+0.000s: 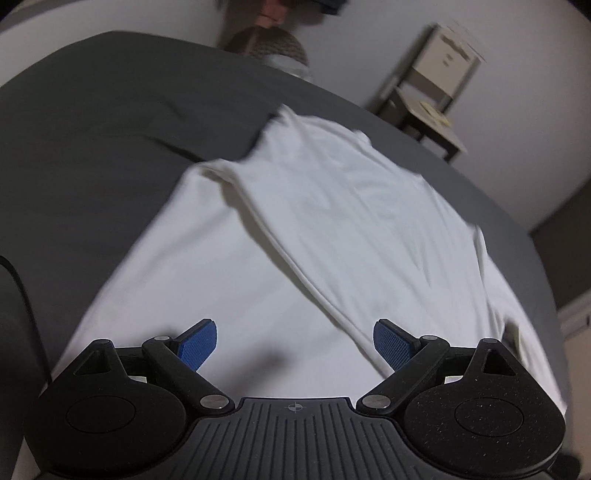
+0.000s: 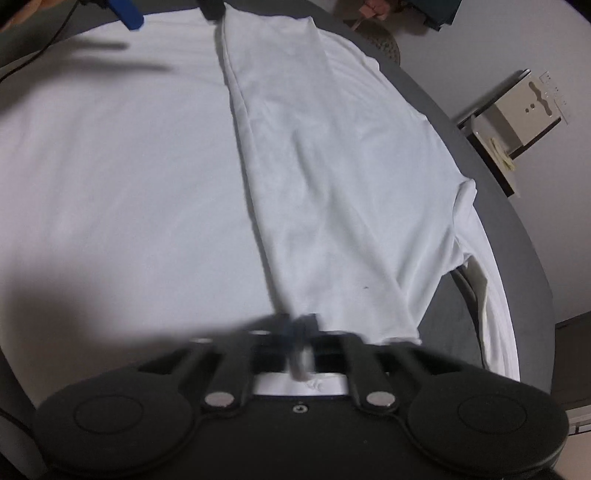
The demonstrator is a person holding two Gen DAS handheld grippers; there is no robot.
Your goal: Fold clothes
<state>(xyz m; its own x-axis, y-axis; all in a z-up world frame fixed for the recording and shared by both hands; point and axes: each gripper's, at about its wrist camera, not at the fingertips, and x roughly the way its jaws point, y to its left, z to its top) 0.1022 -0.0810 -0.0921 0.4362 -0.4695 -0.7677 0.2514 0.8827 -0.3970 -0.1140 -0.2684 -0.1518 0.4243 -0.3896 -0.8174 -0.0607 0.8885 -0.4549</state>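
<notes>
A white shirt lies spread on a dark grey cloth-covered surface. One side is folded over the middle, leaving a long crease down the shirt. My left gripper hovers open just above the near hem, its blue pads wide apart with nothing between them. In the right wrist view one of its blue fingers shows at the far top edge. My right gripper is blurred and shut on a bunched edge of the shirt at the near end of the crease.
The grey surface's curved edge runs along the right. Beyond it stands a small wooden stand with a beige box. A woven round object sits past the far edge. A black cable trails on the left.
</notes>
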